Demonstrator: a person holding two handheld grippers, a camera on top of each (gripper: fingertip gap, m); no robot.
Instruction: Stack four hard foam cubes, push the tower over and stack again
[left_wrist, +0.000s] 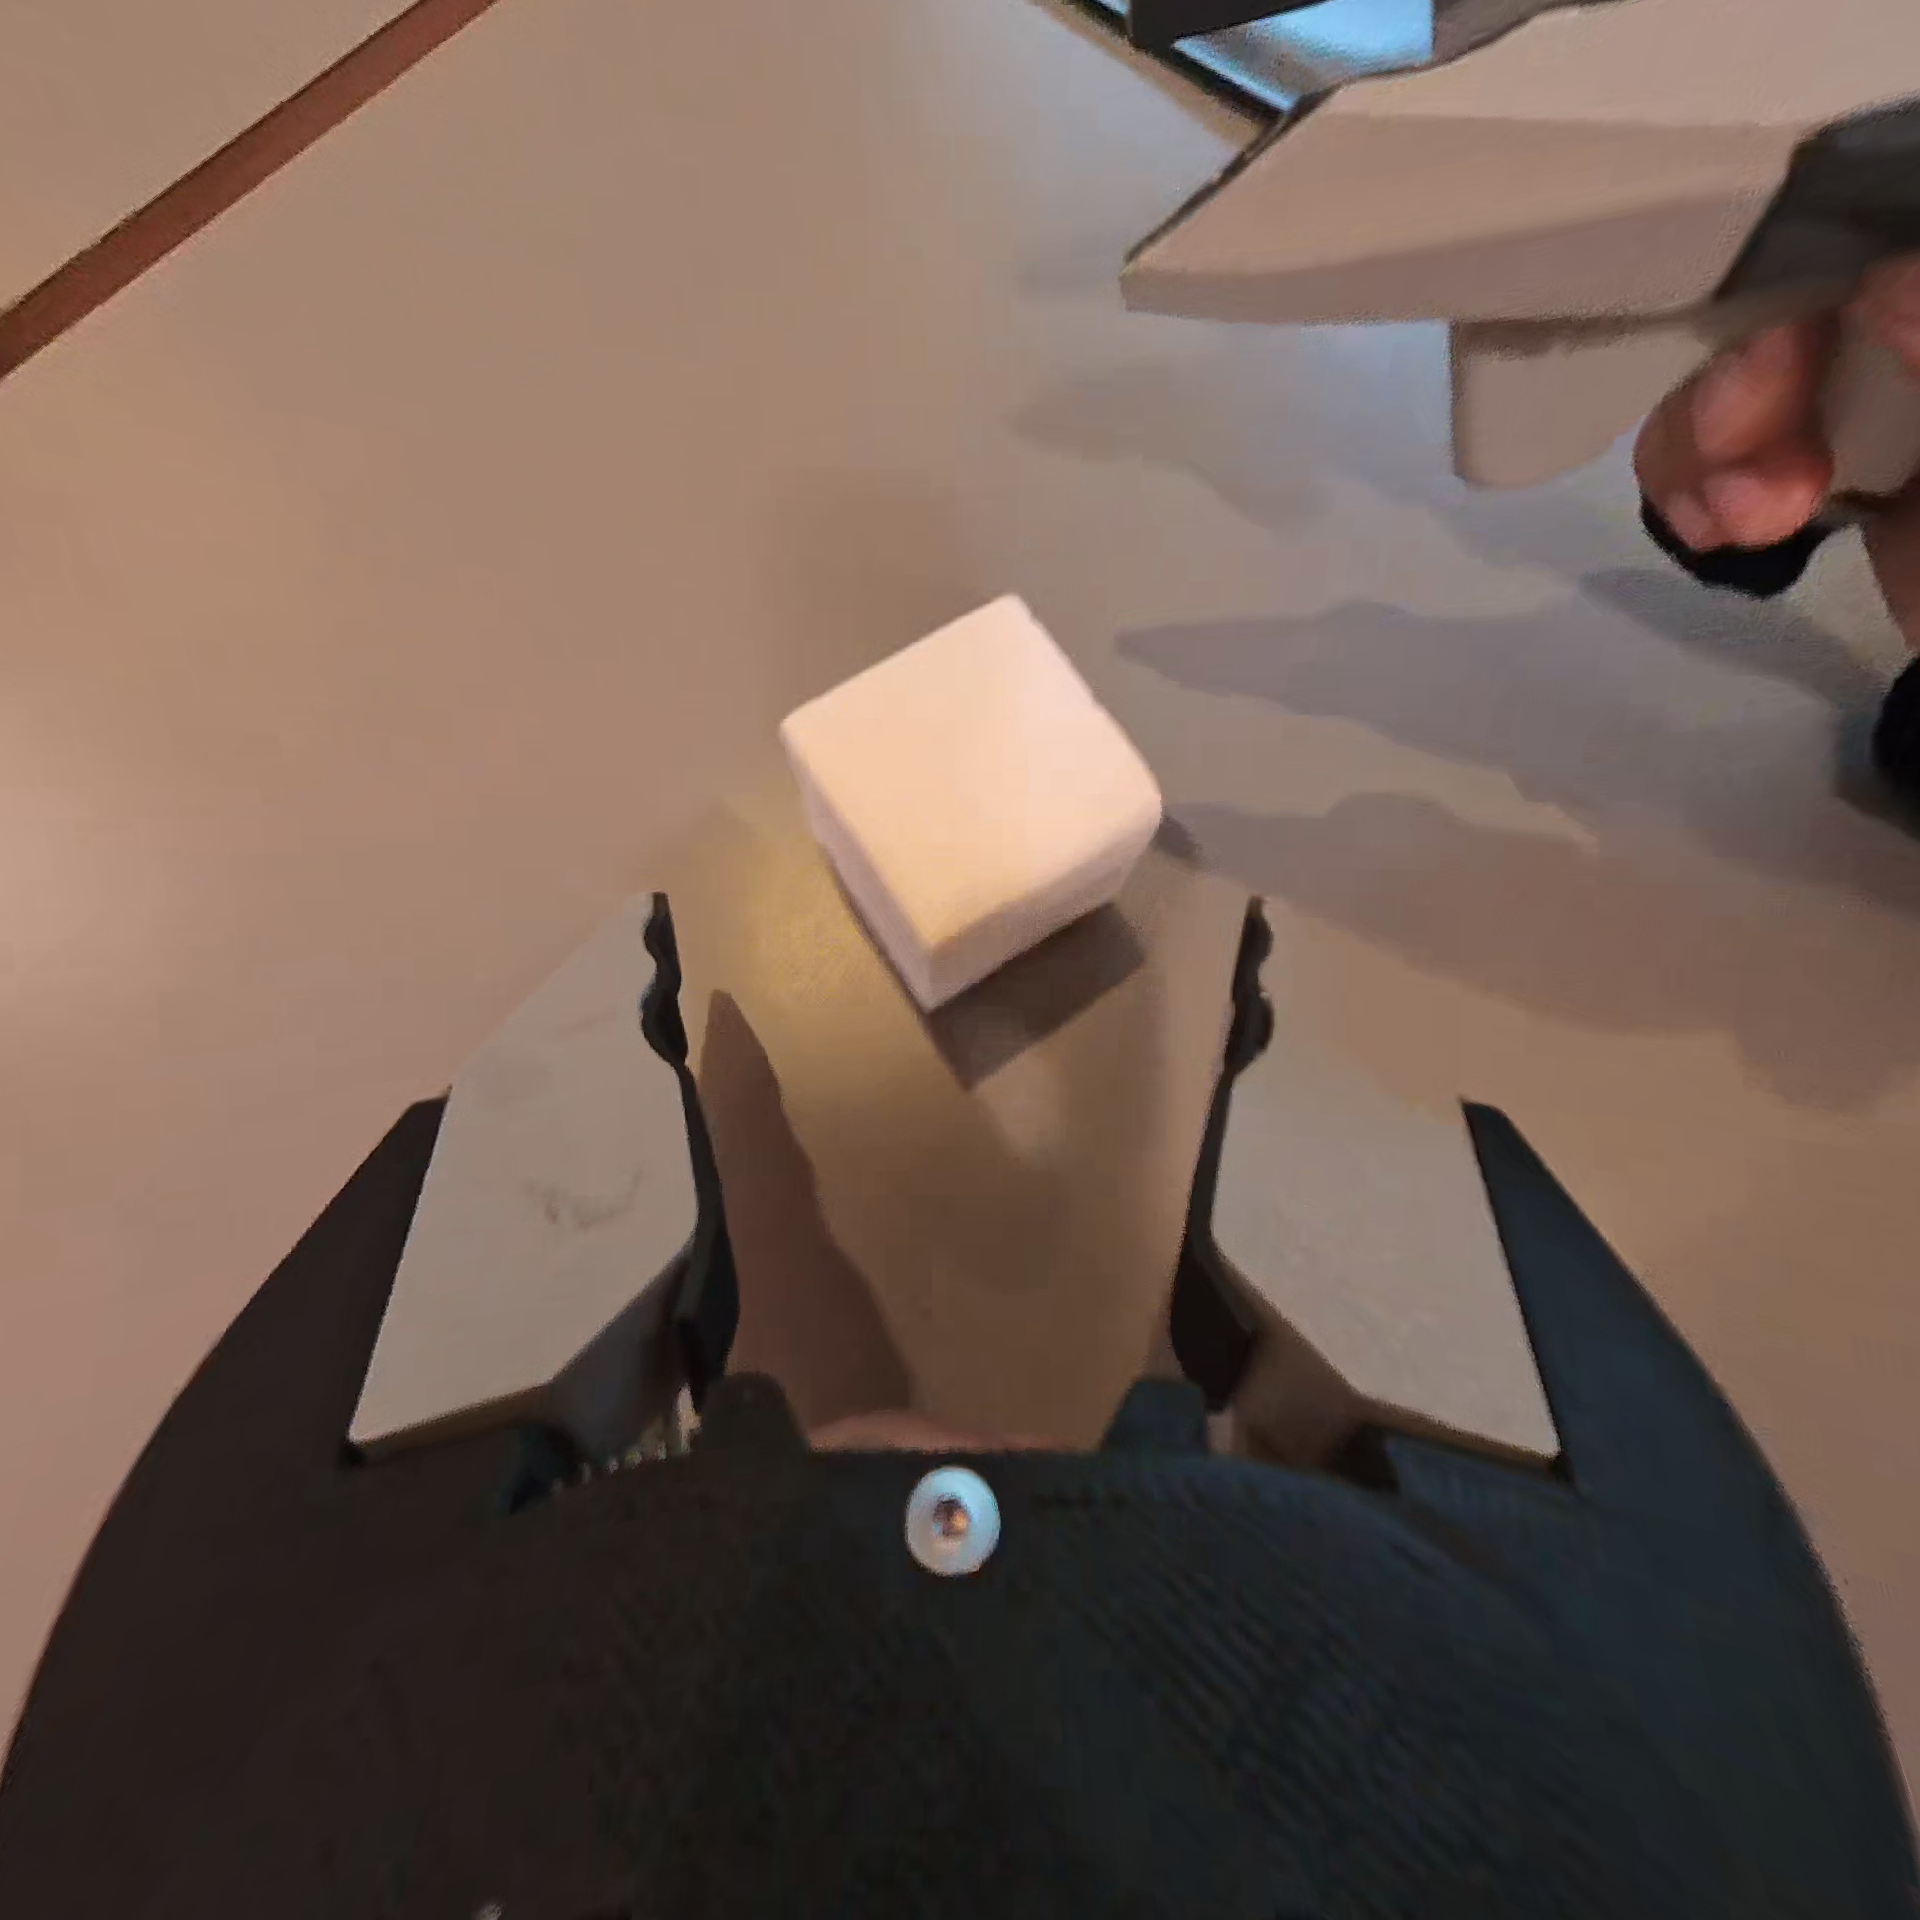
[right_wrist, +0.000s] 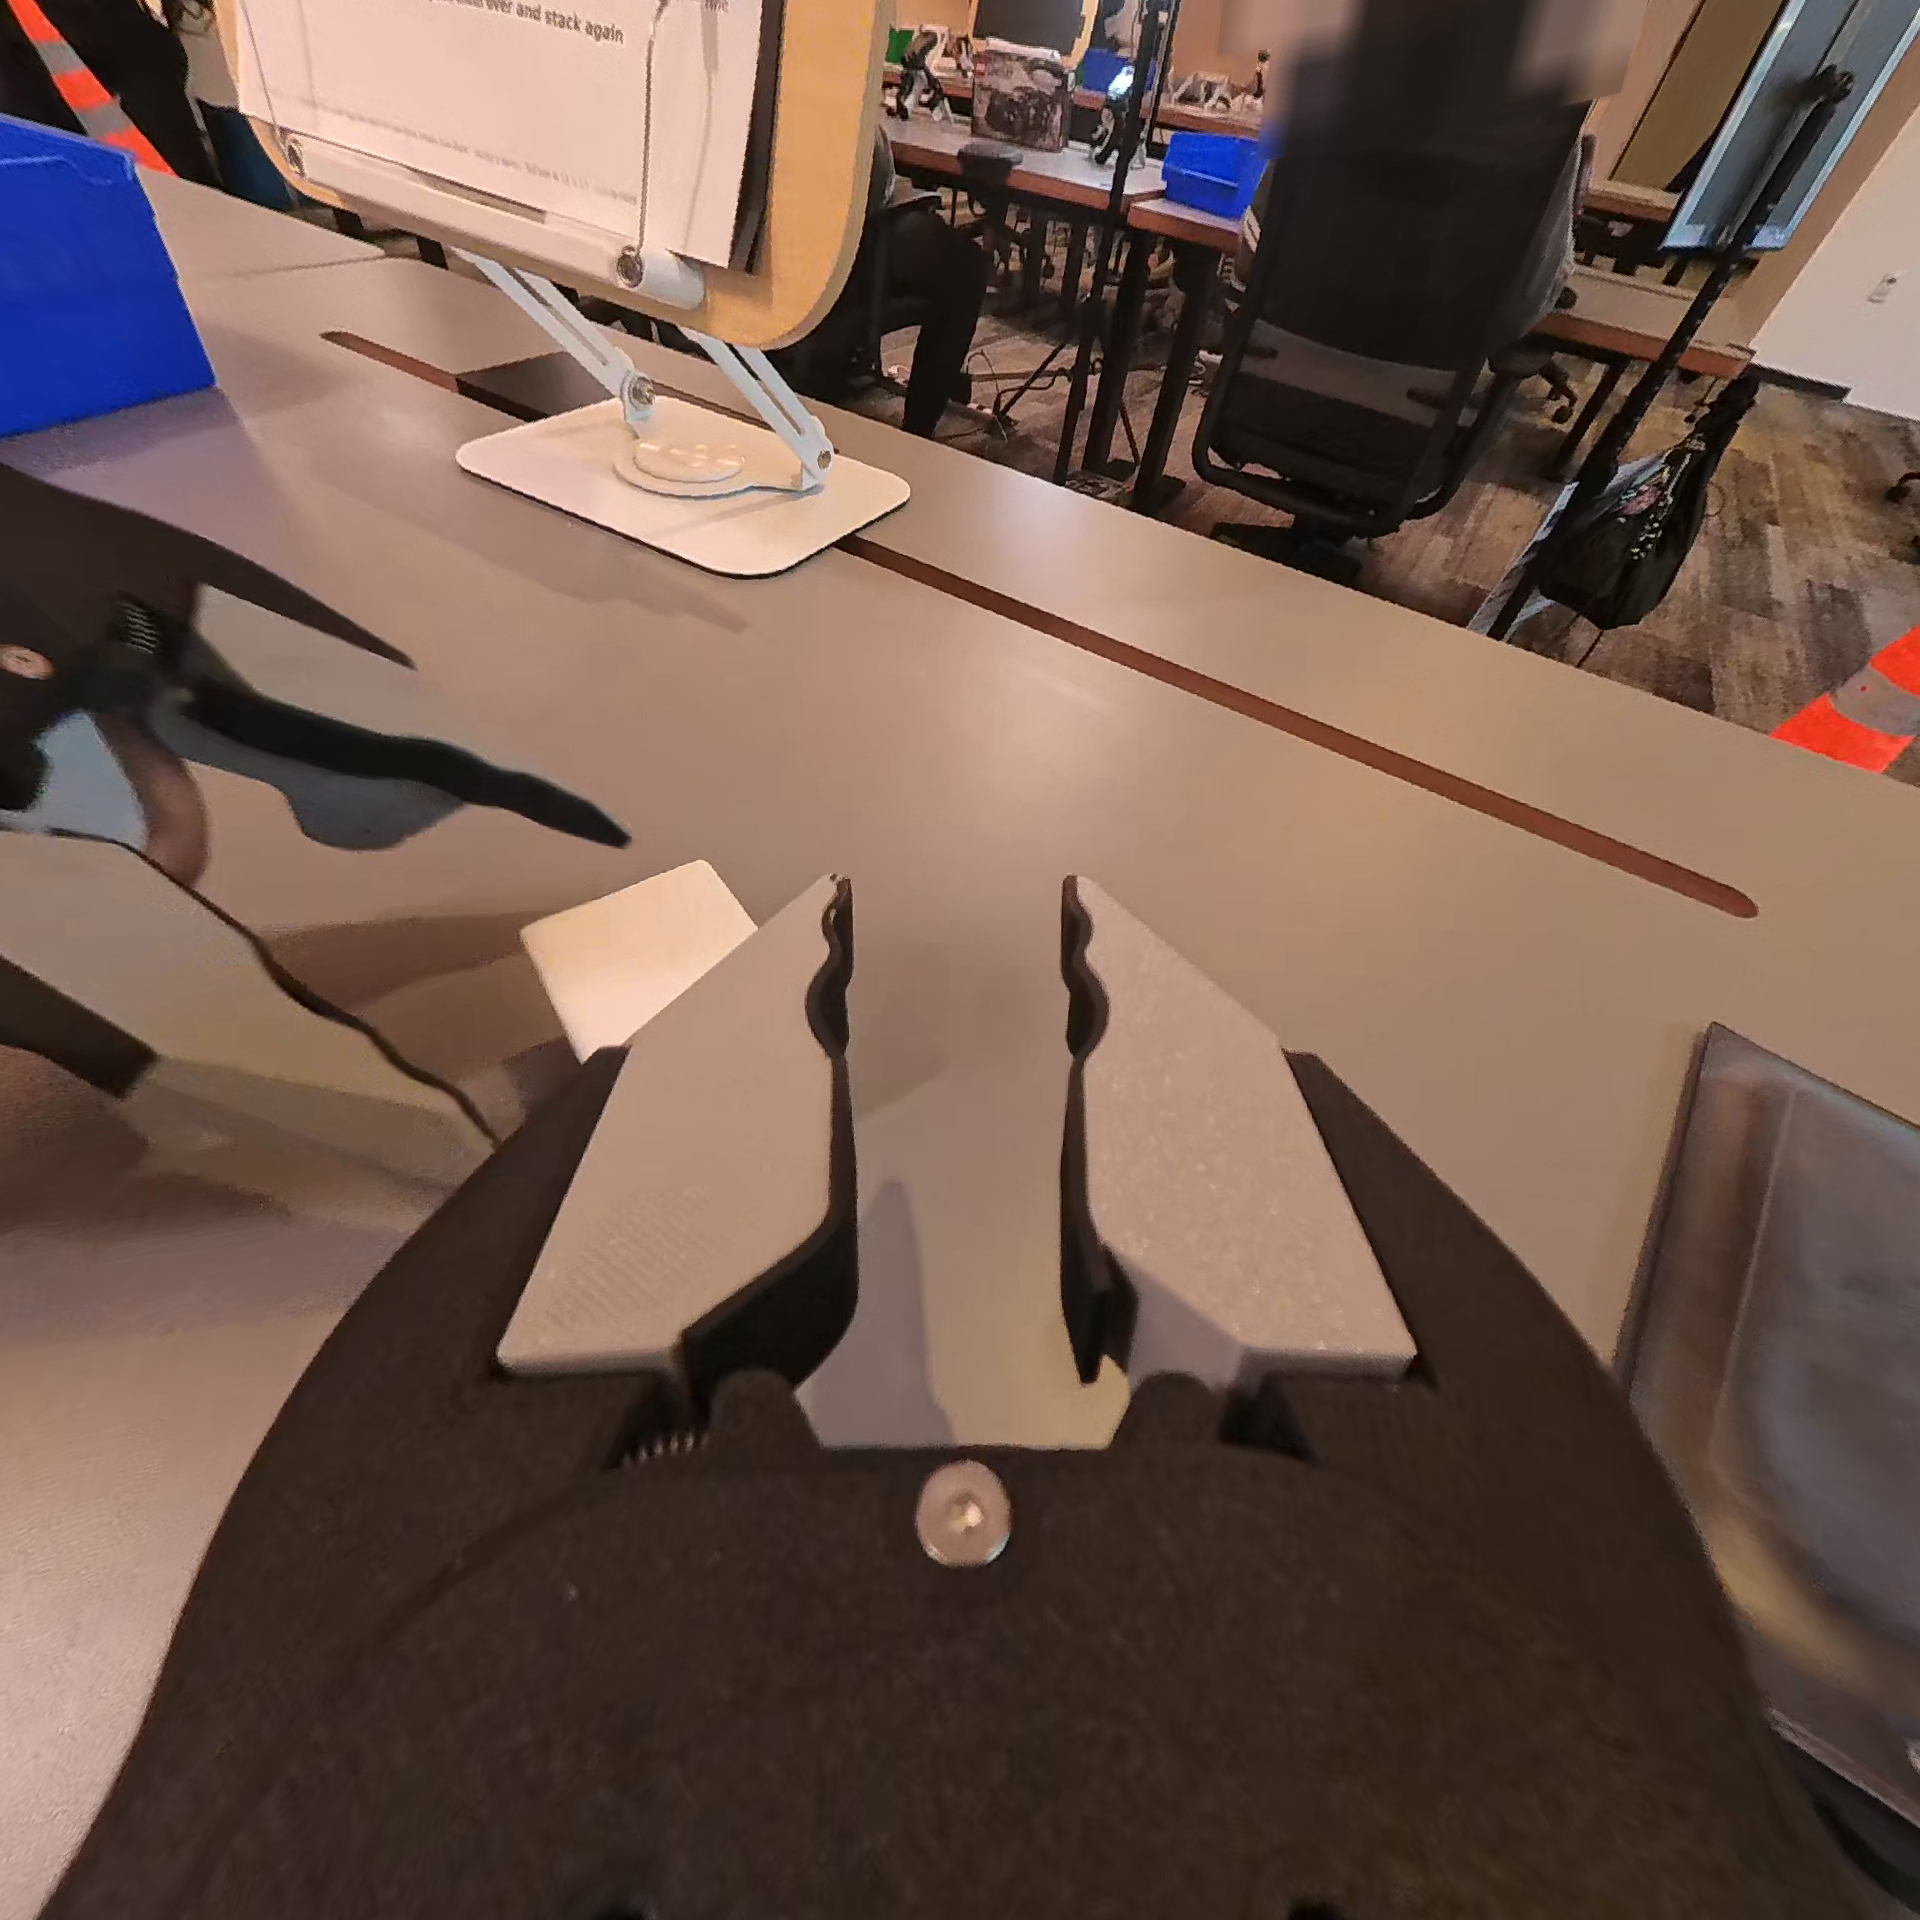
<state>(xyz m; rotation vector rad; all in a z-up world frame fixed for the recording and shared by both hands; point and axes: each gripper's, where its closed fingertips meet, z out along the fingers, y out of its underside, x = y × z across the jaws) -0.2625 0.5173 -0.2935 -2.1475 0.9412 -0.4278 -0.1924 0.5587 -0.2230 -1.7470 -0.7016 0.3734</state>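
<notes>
A white foam cube (left_wrist: 966, 800) sits on the grey table (left_wrist: 520, 520). My left gripper (left_wrist: 958, 914) is open and hovers just short of the cube, with the cube lined up between its fingertips. In the right wrist view the same cube (right_wrist: 634, 935) shows at centre left, partly hidden behind my right gripper's left finger, and the blurred left gripper (right_wrist: 561, 987) reaches in around it. My right gripper (right_wrist: 956, 894) is open and empty, to the right of the cube. It also shows at the top right of the left wrist view (left_wrist: 1309, 364), held by a hand (left_wrist: 1745, 447). No other cubes are in view.
A document stand with a white base (right_wrist: 686, 478) is at the back of the table, with a blue bin (right_wrist: 83, 291) at the far left. A metal tray (right_wrist: 1787, 1299) lies at the right. A dark slot (right_wrist: 1299, 717) runs across the table. Chairs and desks are beyond the edge.
</notes>
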